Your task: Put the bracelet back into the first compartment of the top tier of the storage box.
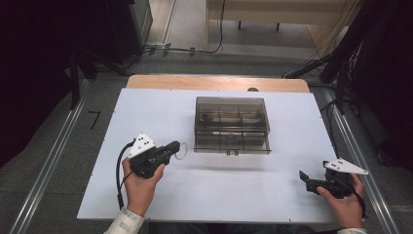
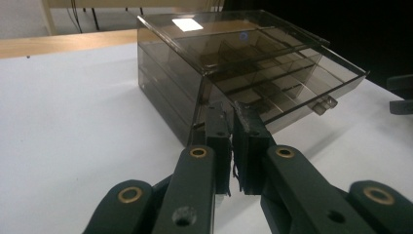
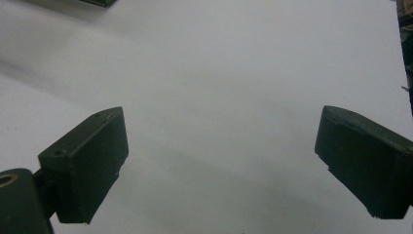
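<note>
A smoky see-through drawer box (image 1: 232, 124) stands in the middle of the white table (image 1: 146, 107). One drawer (image 2: 292, 83) with several compartments is pulled out toward me, its small handle (image 2: 324, 104) at the front. My left gripper (image 1: 174, 147) rests on the table just left of the box's front corner, its jaws pressed together (image 2: 233, 146). A thin clear looped piece (image 1: 181, 150) sticks out of its tip, and a thin dark edge shows between the pads. My right gripper (image 1: 305, 178) lies at the table's near right with its jaws wide apart (image 3: 219, 165) over bare white surface.
A wooden strip (image 1: 214, 83) runs along the table's far edge. Dark stands and cables (image 1: 341, 58) flank the table on the floor. The right gripper's jaws (image 2: 402, 92) show at the far right of the left gripper view.
</note>
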